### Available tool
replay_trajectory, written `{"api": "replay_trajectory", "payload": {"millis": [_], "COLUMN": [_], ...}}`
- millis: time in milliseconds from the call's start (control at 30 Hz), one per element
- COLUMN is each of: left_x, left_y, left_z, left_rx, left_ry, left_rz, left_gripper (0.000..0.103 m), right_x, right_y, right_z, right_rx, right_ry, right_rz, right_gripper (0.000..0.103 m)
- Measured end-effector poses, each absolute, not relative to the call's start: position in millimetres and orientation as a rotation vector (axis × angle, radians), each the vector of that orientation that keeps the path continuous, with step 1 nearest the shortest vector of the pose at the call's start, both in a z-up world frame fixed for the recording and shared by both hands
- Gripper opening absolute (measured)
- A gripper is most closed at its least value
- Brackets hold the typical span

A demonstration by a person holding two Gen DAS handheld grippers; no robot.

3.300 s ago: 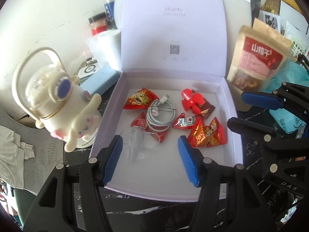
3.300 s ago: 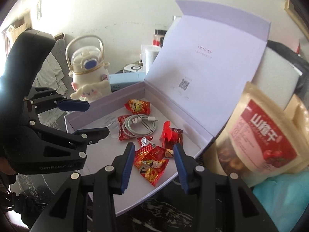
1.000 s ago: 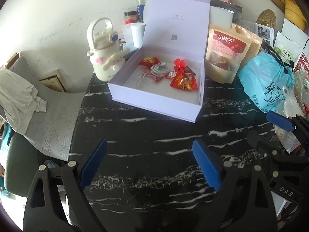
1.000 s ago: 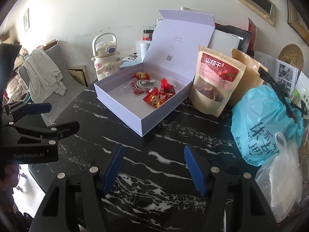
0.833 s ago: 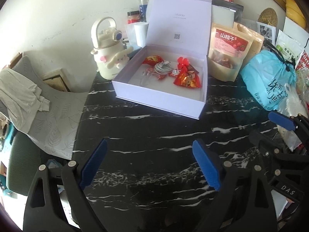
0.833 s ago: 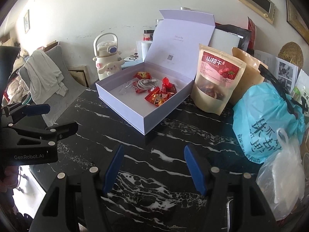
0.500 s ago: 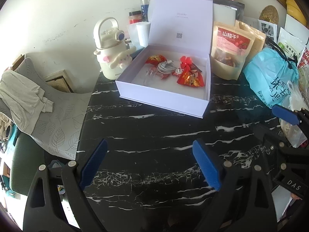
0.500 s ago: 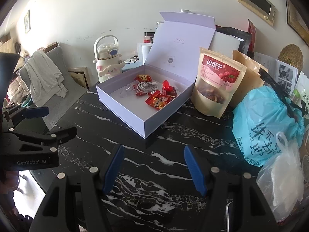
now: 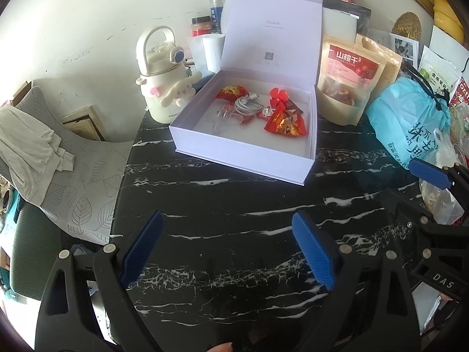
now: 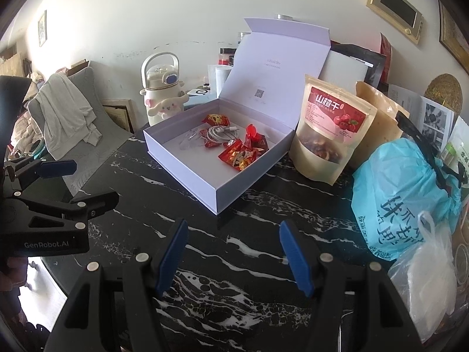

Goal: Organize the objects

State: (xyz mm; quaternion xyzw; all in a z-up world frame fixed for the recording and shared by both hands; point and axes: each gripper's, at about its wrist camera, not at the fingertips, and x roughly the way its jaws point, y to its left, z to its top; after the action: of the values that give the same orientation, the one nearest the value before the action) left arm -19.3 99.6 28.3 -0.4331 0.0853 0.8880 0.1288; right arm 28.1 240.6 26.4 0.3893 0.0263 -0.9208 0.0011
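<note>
Both tongs, left tongs [image 9: 227,246] and right tongs [image 10: 233,252], hang wide open and empty over the black counter [image 9: 234,205]. The open white box [image 9: 249,158] further back holds snack packets [image 9: 285,123] and a cable [image 9: 247,104]. Sorting looks finished; closing the lid [image 9: 272,35] likely comes next.

Lid print [image 9: 271,22]: too small to read.
Jars [image 9: 201,26]: partly hidden behind the lid.
White plastic bag [image 10: 433,275]: cut off by frame edge.
</note>
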Motion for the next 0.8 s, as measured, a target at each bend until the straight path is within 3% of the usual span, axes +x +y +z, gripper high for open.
{"api": "replay_trajectory", "payload": {"millis": [800], "left_x": [-33.5], "left_y": [104.7], "left_z": [28.8], "left_rx": [-1.286], "left_ry": [0.236], "left_rz": [2.558], "left_gripper": [0.09], "right_x": [17.8], "right_y": [240.6], "right_z": [28.3], "right_rx": [1.235], "right_ry": [0.072], "right_rz": [-2.884], "right_gripper": [0.066]}}
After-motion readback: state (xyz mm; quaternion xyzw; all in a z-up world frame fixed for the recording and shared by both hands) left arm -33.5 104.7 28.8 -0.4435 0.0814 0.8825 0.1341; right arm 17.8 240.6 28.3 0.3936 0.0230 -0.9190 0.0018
